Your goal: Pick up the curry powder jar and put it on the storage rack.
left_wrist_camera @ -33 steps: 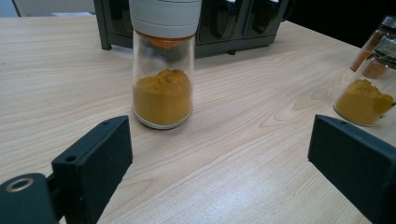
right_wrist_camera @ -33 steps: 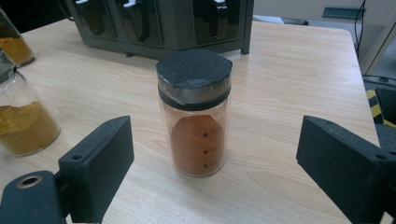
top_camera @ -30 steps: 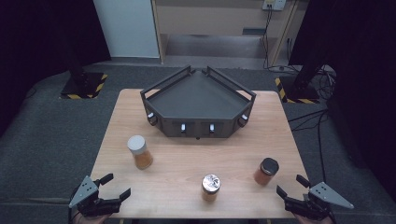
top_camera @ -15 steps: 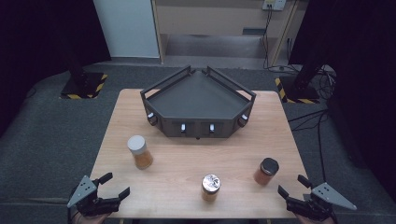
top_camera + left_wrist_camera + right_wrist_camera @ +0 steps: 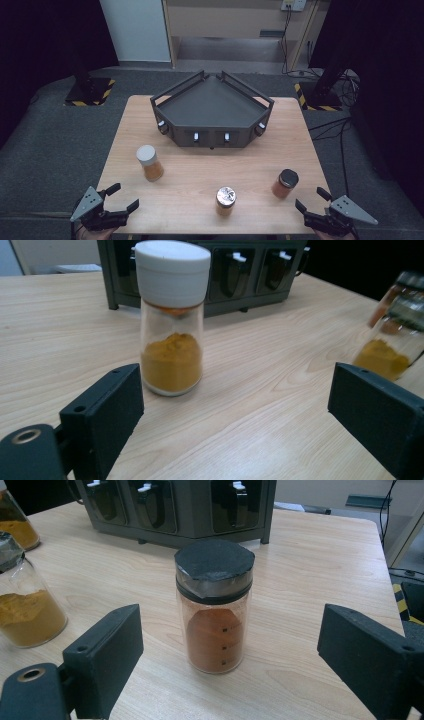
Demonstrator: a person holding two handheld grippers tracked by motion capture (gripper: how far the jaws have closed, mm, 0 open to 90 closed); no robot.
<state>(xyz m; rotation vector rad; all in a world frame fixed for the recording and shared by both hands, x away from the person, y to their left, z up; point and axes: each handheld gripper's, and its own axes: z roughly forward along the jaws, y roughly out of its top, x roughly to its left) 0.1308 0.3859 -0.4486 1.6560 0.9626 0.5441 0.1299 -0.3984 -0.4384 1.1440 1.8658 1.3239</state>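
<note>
Three spice jars stand upright on the counter (image 5: 200,170), well apart: a white-lid jar (image 5: 149,163) at left, a silver-lid jar (image 5: 225,200) near the front edge, a black-lid jar (image 5: 285,183) at right. One dark wedge-shaped rack (image 5: 212,110) sits behind them at the far side. Two grippers sit at the near corners: left gripper (image 5: 118,198), right gripper (image 5: 311,199). Left gripper jaws wide apart and have just been closing a little, nothing between them, holding nothing; the white-lid jar stands ahead, near but untouched. Right gripper jaws wide apart too, empty, the black-lid jar just ahead, untouched. High view gives the whole layout and the rack's open top. Gripper views give contents: yellow powder in the white-lid jar, orange-red powder in the black-lid jar, plus the rack's front slots with white clips.
</note>
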